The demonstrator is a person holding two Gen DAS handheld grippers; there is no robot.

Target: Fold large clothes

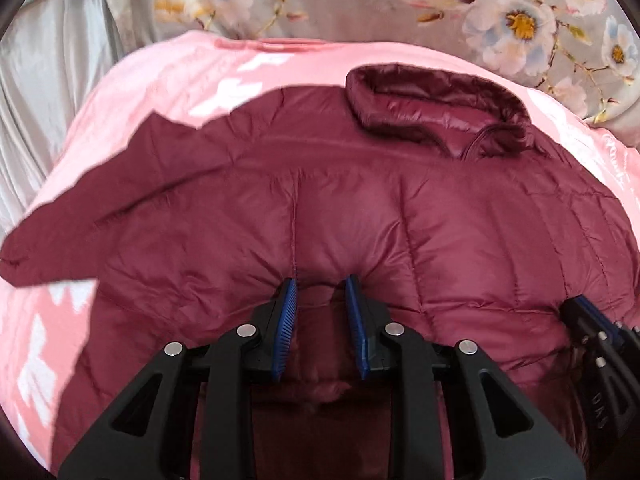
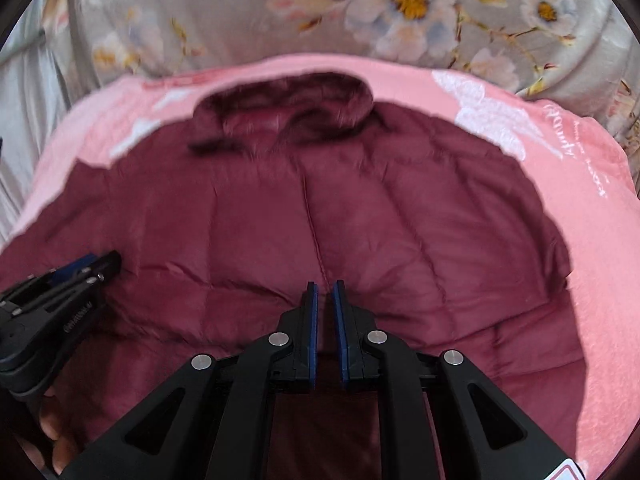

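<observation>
A maroon quilted puffer jacket (image 1: pixel 320 200) lies spread on a pink blanket (image 1: pixel 132 92), collar (image 1: pixel 432 100) at the far side, one sleeve (image 1: pixel 80 220) stretched left. My left gripper (image 1: pixel 320 284) is shut on a bunched fold of the jacket's near hem. The jacket also fills the right wrist view (image 2: pixel 320 208). My right gripper (image 2: pixel 323 286) has its jaws nearly together over the near hem, with a narrow gap; fabric between them is not clear. Each gripper shows in the other's view, the right one (image 1: pixel 588 312) and the left one (image 2: pixel 88 266).
A grey floral bedcover (image 1: pixel 440 8) lies beyond the pink blanket. Grey satin fabric (image 1: pixel 48 80) is at the far left. The pink blanket (image 2: pixel 580 200) extends to the right of the jacket.
</observation>
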